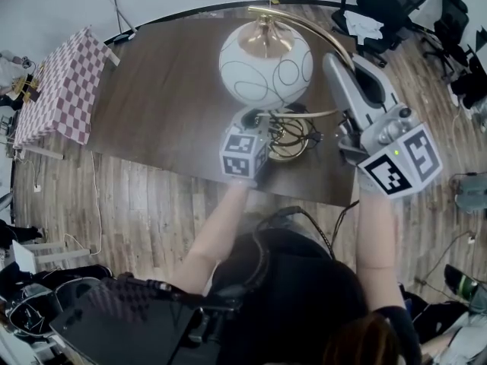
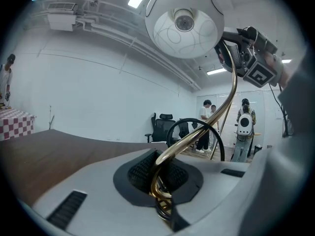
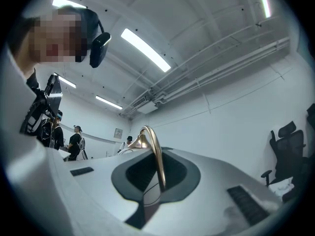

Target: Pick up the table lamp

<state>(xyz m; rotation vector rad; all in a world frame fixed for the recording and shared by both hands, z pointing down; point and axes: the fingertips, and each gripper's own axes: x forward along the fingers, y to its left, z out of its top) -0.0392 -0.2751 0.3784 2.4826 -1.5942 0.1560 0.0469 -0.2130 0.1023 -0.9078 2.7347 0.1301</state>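
**Item:** table lamp (image 1: 266,65), white globe shade, brass arc stem. It is sitting over the brown table (image 1: 160,105), near the person's edge; can't tell if the base is touching.
**L gripper** (image 2: 160,183): jaws are pinching tight on the thin brass rod (image 2: 173,150) low by the base.
**R gripper** (image 3: 158,181): jaws are clamping the upper arc (image 3: 153,149), no gap showing.

The left gripper (image 1: 255,128), held about level, and the right gripper (image 1: 340,71), tilted upward, each have jaws clamped on the lamp (image 1: 266,63)
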